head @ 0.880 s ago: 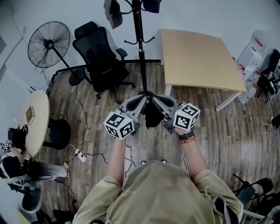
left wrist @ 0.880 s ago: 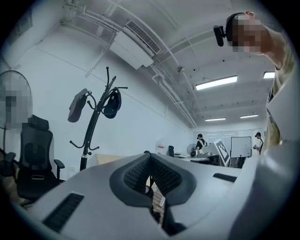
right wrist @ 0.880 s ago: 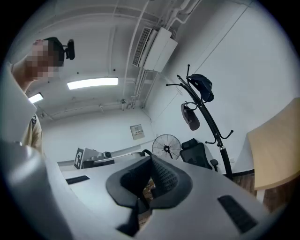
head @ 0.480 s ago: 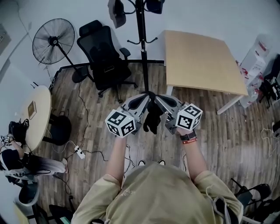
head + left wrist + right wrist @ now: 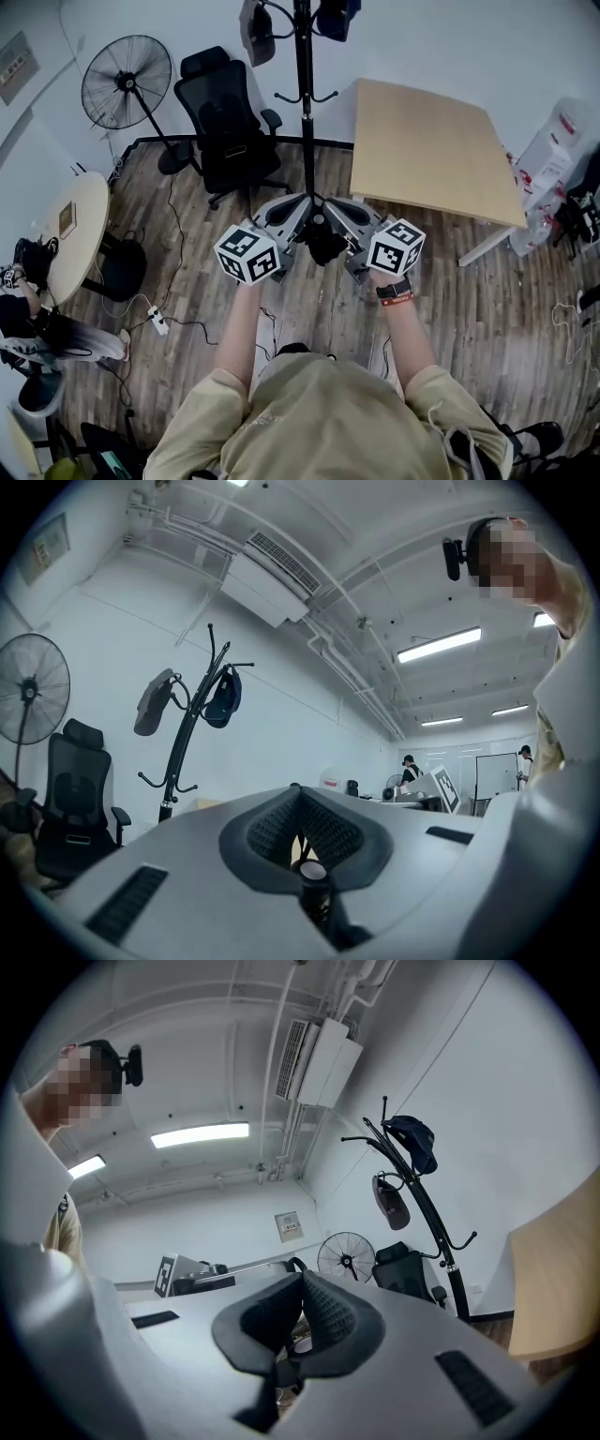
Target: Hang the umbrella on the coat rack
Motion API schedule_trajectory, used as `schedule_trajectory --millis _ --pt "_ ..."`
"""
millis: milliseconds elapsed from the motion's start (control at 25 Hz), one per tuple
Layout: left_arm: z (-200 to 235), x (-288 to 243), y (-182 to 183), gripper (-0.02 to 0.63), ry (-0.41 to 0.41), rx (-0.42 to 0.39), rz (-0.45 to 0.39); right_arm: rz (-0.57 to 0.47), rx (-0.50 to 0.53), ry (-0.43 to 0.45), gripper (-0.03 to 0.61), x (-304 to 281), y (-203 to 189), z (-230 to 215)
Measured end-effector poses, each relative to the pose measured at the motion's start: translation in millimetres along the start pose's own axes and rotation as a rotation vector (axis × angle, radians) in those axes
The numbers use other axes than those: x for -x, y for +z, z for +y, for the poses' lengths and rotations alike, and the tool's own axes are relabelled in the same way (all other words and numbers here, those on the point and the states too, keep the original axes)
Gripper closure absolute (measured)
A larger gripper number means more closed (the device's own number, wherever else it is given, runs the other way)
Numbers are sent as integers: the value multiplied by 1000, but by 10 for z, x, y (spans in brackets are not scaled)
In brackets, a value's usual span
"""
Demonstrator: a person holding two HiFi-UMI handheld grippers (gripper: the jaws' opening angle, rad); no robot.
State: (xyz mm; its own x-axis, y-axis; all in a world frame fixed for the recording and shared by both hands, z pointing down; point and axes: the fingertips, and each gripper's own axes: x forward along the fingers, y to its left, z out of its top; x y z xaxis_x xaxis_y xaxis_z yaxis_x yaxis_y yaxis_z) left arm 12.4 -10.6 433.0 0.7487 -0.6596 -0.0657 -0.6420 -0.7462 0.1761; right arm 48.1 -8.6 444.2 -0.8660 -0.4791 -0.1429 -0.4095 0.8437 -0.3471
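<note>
In front of the person's chest, the left forearm point(image 5: 236, 323) and the right forearm point(image 5: 405, 323) are stretched forward and turned a little inward. The two tools therefore meet in a V shape above the wooden floor point(image 5: 469, 281). The left tool point(image 5: 302, 214) has its jaws closed on the umbrella point(image 5: 324, 244); its own view shows a small round part point(image 5: 310, 870) pinched between the ribbed pads. The right tool point(image 5: 339, 214) is closed in the same way on the umbrella from the other side. The umbrella is black and folded, and it sits as a dark bundle between both tools, which carry it together. The coat rack point(image 5: 305, 122) stands straight ahead, just beyond the tools, and the umbrella is apart from its hooks. Two caps point(image 5: 258, 28) hang at the top of the rack. A light desk point(image 5: 431, 141) is to the right of the rack, and a black office chair point(image 5: 225, 122) is to the left.
</note>
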Motion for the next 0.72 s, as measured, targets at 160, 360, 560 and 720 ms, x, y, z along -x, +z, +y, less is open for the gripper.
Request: schedule_trajectory --millis 160,360,560,720 --pt "-4 -64 57 591 9 -15 -11 -15 -5 24 561 -8 77 -33" --pt "125 -230 84 591 -8 -32 -26 -21 3 33 561 -126 150 -248" --pt "509 -485 42 591 -34 -32 -42 -4 26 33 561 -410 138 -599" --pt "851 -644 94 591 -54 -32 -33 7 26 15 561 -686 186 -867"
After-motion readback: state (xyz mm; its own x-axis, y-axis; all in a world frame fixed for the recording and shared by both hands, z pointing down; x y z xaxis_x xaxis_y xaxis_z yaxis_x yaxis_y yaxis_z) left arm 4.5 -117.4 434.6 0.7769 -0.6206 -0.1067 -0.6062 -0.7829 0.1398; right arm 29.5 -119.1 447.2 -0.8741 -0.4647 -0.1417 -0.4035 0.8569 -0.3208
